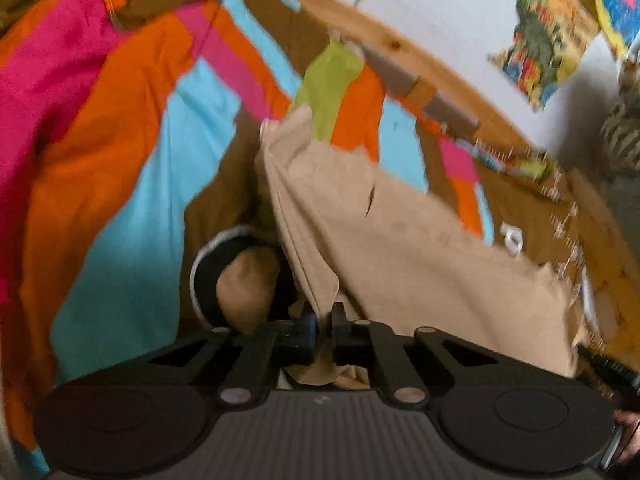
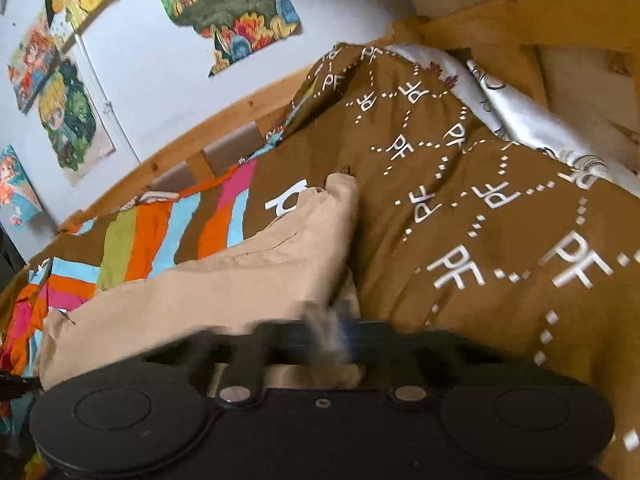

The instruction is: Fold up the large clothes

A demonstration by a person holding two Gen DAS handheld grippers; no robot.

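A: Nearest the lens, the left gripper (image 1: 325,330) has its jaws pressed together on a bunched edge of the beige garment (image 1: 400,240). The cloth runs up and away from it over the bed.

B: And the right gripper (image 2: 334,322)?

A: It is blurred. Beige cloth sits at its fingers, but whether it pinches it or not cannot be told.

B: How should the fold go?

A: Probably by keeping the held edge taut between both grippers and level, so that it lands flat and does not drag the striped duvet (image 1: 132,128) with it.

B: What does the garment look like?

A: Plain beige, soft, heavily creased, with a dark slit like a pocket. It lies across the brown lettered cover (image 2: 480,208), near the wooden bed rail (image 2: 168,160).
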